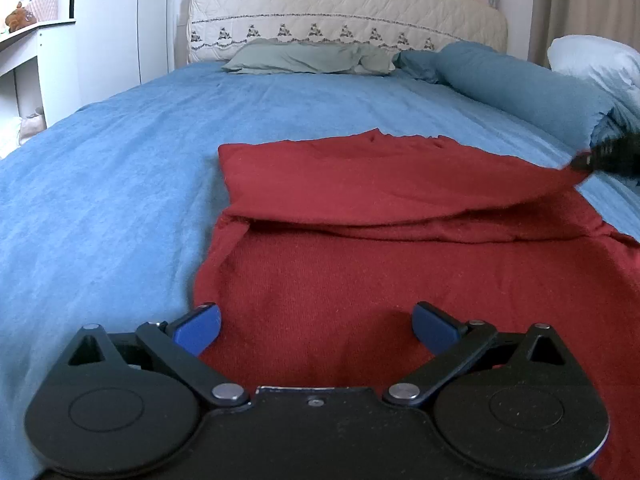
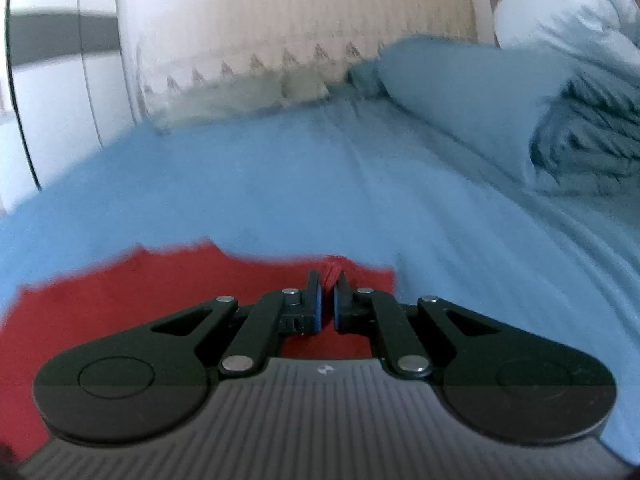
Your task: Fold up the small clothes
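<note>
A red knit garment (image 1: 380, 248) lies on the blue bedspread (image 1: 120, 168), its far part folded over toward me. My left gripper (image 1: 316, 328) is open and empty, its blue pads spread just above the garment's near edge. My right gripper (image 2: 327, 296) is shut on a pinch of the red garment (image 2: 120, 312) and holds a corner of it; in the left wrist view it shows as a dark tip (image 1: 600, 156) at the garment's far right corner, lifting that edge. The right wrist view is blurred.
A green pillow (image 1: 308, 56) and a rolled teal duvet (image 1: 520, 84) lie at the head and right of the bed. A quilted headboard (image 1: 344, 12) carries several plush toys. A white wardrobe (image 1: 112, 40) and shelf stand left.
</note>
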Tool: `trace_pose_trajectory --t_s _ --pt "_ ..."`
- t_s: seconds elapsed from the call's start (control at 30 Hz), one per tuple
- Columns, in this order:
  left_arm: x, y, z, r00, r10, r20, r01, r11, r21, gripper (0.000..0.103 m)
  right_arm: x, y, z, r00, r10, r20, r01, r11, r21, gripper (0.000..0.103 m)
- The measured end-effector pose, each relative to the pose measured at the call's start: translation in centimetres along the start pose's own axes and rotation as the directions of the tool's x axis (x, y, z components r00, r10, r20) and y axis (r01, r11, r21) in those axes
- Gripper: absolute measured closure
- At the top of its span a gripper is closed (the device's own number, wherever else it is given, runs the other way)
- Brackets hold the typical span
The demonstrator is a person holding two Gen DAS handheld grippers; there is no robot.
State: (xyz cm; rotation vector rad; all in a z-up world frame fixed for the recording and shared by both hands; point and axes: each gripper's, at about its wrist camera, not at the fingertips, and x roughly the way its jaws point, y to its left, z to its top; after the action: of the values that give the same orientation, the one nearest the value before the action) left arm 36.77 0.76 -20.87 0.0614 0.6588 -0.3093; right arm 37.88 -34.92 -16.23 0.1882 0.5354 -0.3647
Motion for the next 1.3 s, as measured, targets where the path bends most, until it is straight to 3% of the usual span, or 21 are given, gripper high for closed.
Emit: trace_pose_trajectory --t_s 0.1,0.17,0.2,0.23,0.3,0.37,0.5,0.67,0.8,0.9,1.0,1.13,1.2,1.3 --pt "0.0 0.0 0.0 1.0 0.001 -0.001 -0.001 1.0 0.001 0.0 1.0 -0.5 -1.4 0.999 0.0 -0.053 -0.001 1.0 -0.027 0.078" --pt "0.0 0.0 0.0 1.0 0.001 -0.001 -0.001 1.0 0.001 0.0 1.1 -0.8 -1.9 0.997 -0.018 -0.077 0.017 1.0 -0.007 0.051" --pt "0.0 -0.1 0.0 1.0 0.002 -0.002 -0.002 1.0 0.003 0.0 0.6 -0.7 -2.0 0.996 -0.046 -0.072 0.046 0.999 0.007 0.017" --pt "0.1 -0.1 0.0 1.0 0.003 -0.002 -0.003 1.0 0.004 0.0 0.0 -0.8 -2.0 0.996 -0.08 -0.05 0.081 0.997 0.017 0.006" --pt "0.1 -0.2 0.0 1.0 0.006 -0.003 -0.006 1.0 0.008 0.0 -2.2 -0.5 -2.3 0.992 -0.104 0.078 0.103 0.995 0.017 0.005" --pt "0.2 -0.3 0.0 1.0 0.008 -0.004 -0.008 1.0 0.01 0.0 -3.3 0.3 -2.5 0.993 -0.051 0.109 0.053 0.998 -0.017 0.005" --pt "0.1 -0.1 -0.1 1.0 0.002 -0.004 -0.002 1.0 0.004 0.0 -1.9 2.2 -3.1 0.999 0.017 0.041 -0.014 0.997 -0.08 0.005" --pt "0.2 -0.2 0.0 1.0 0.004 -0.008 -0.004 1.0 0.007 0.0 1.0 1.9 -4.6 0.995 0.025 -0.098 -0.027 0.999 -0.021 0.005" --pt "0.3 -0.2 0.0 1.0 0.002 -0.011 -0.002 1.0 0.007 0.0 0.8 0.9 -4.9 0.994 0.05 -0.102 -0.046 0.998 0.037 0.006" --pt "0.3 -0.2 0.1 1.0 0.005 -0.014 -0.005 1.0 0.014 0.0 0.2 1.7 -4.2 0.991 0.013 -0.131 -0.021 0.998 -0.061 0.005" --pt "0.1 -0.4 0.3 1.0 0.015 -0.023 -0.014 1.0 0.018 0.0 -2.0 1.3 -3.4 0.99 -0.048 -0.134 0.034 0.994 -0.1 0.005" --pt "-1.6 -1.0 1.0 0.998 0.021 -0.065 -0.018 0.999 0.049 0.0 -7.5 -0.8 -1.8 0.994 0.034 -0.108 -0.04 0.997 -0.06 0.004" --pt "-3.9 -1.5 1.7 0.998 0.038 -0.059 -0.033 0.997 0.074 0.0 -11.4 -1.5 -0.9 0.996 0.041 -0.079 -0.047 0.995 -0.087 0.004" --pt "-9.4 -2.5 2.9 0.999 0.052 0.01 -0.053 0.992 0.111 0.0 -17.7 -2.2 0.3 0.998 0.05 -0.028 -0.053 0.987 -0.152 0.004"
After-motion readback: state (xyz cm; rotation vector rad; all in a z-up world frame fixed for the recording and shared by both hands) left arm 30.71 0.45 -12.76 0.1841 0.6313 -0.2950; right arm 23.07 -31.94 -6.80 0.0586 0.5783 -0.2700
